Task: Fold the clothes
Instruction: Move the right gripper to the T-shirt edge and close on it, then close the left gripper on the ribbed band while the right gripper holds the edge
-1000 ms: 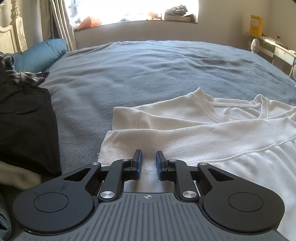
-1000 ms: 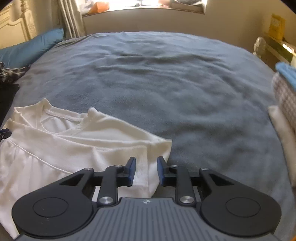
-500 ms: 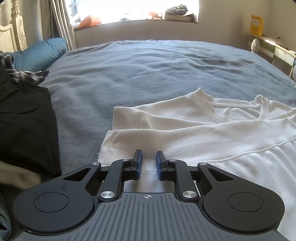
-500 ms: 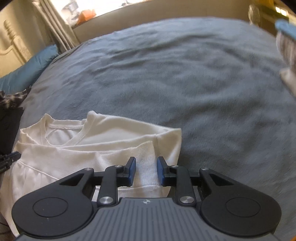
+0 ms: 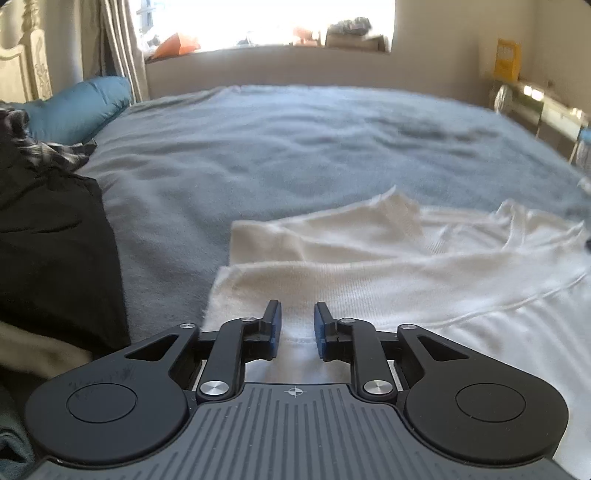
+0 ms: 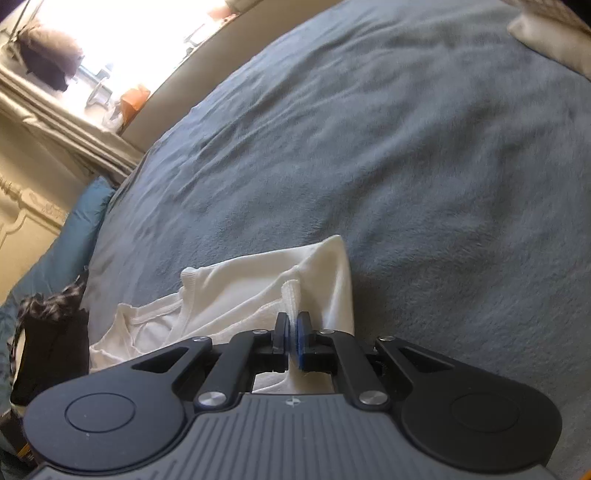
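Note:
A white long-sleeved shirt [image 5: 406,280] lies on the grey-blue blanket [image 5: 295,147], its sleeves folded across the body. My left gripper [image 5: 297,309] hovers low over the ribbed sleeve end at the shirt's left edge. Its jaws are opening, and the pads stand apart with cloth under the gap and nothing pinched. In the right wrist view the shirt [image 6: 229,295] bunches upward. My right gripper [image 6: 293,319], rolled to one side, is closing tight on a raised fold of white cloth at the shirt's right edge.
A black garment pile [image 5: 48,251] and plaid cloth [image 5: 48,151] lie at the left, with a blue pillow [image 5: 77,110] behind them. Folded laundry [image 6: 546,33] sits at the far right of the bed. A side table [image 5: 535,107] stands to the right.
My right gripper rolled, sank toward the shirt's right edge and shut on a fold of it, lifting the cloth. The left jaws spread slightly wider.

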